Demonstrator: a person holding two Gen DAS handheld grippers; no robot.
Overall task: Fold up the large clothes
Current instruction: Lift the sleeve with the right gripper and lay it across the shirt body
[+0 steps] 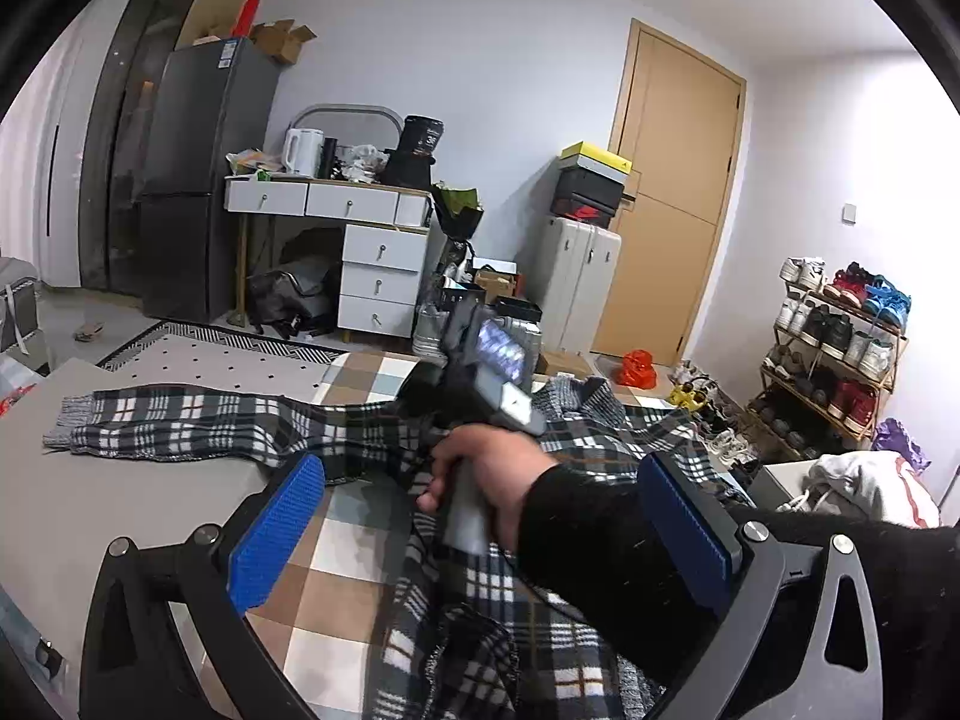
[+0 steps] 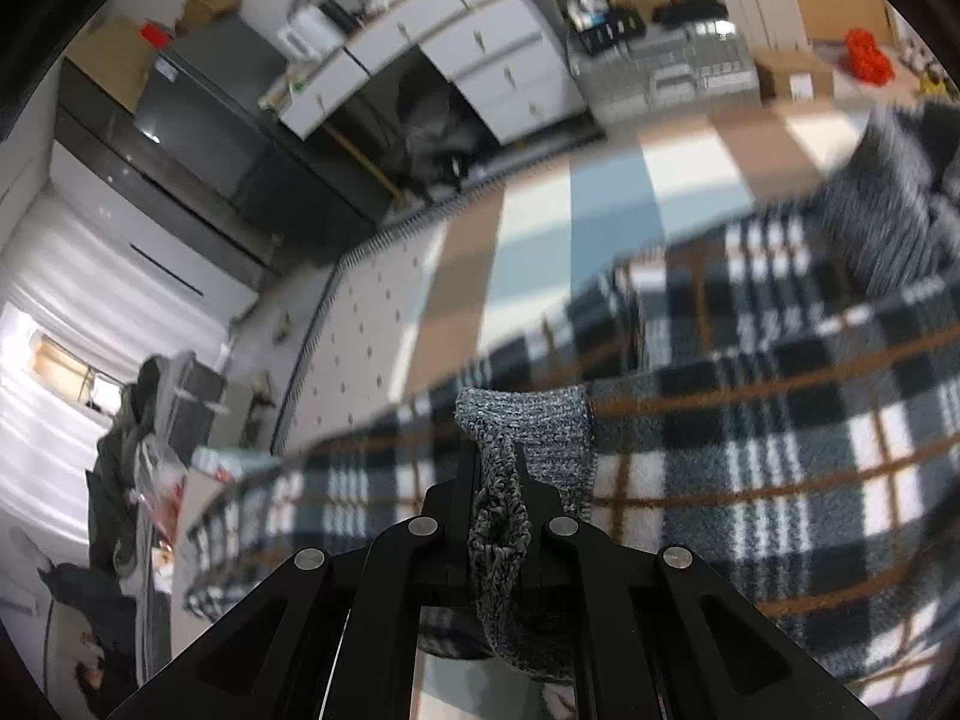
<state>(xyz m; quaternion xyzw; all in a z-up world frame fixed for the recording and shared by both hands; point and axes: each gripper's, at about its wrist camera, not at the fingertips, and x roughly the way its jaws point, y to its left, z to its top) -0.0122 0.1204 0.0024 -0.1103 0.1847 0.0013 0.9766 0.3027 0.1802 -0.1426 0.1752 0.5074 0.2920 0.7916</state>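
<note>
Over the checked mat [image 1: 354,546], the left gripper [image 1: 480,534] is gaping wide while the right gripper [image 2: 501,504] is pinching the blurred plaid garment's [image 2: 750,480] grey cuff [image 2: 528,420].

A lived-in home: fridge [image 1: 198,180], drawer desk [image 1: 360,240], shoe rack [image 1: 834,354], wooden door [image 1: 672,192].

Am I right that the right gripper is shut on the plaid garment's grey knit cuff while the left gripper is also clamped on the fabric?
Not quite. The left gripper is open: the left wrist view shows its blue pads spread wide, gripping nothing. The rest holds: in the right wrist view the right gripper is shut on the grey knit cuff of the plaid garment.
</note>
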